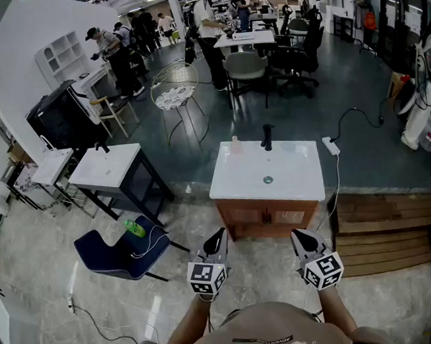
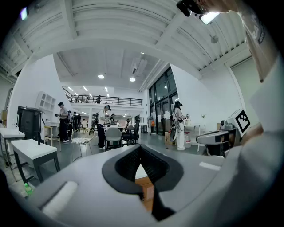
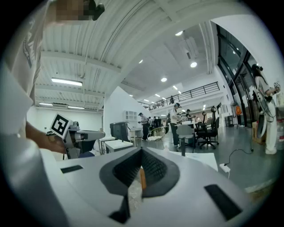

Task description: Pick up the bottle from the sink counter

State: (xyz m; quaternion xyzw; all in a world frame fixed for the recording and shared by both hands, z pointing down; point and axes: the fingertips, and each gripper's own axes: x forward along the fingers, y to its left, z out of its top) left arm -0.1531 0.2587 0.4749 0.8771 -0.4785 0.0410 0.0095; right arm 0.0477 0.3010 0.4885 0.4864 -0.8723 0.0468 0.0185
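Observation:
A small pale bottle [image 1: 236, 145] stands upright near the back edge of the white sink counter [image 1: 298, 183], just left of the black faucet [image 1: 267, 137]. Both grippers hang in front of the counter's wooden cabinet [image 1: 267, 217], well short of the bottle. My left gripper [image 1: 219, 235] points at the counter's front left corner, its jaws shut on nothing. My right gripper [image 1: 298, 234] is level with it to the right, also shut and empty. In the left gripper view the black pads [image 2: 153, 167] meet, with the cabinet's wood behind them. The right gripper view shows its pads [image 3: 153, 168] together too.
A second white sink table [image 1: 111, 166] stands to the left. A blue chair [image 1: 111, 257] beside it carries a green bottle [image 1: 134, 228]. A power strip [image 1: 331, 146] lies by the counter's right back corner, wooden steps [image 1: 383, 228] to the right. Several people stand far back.

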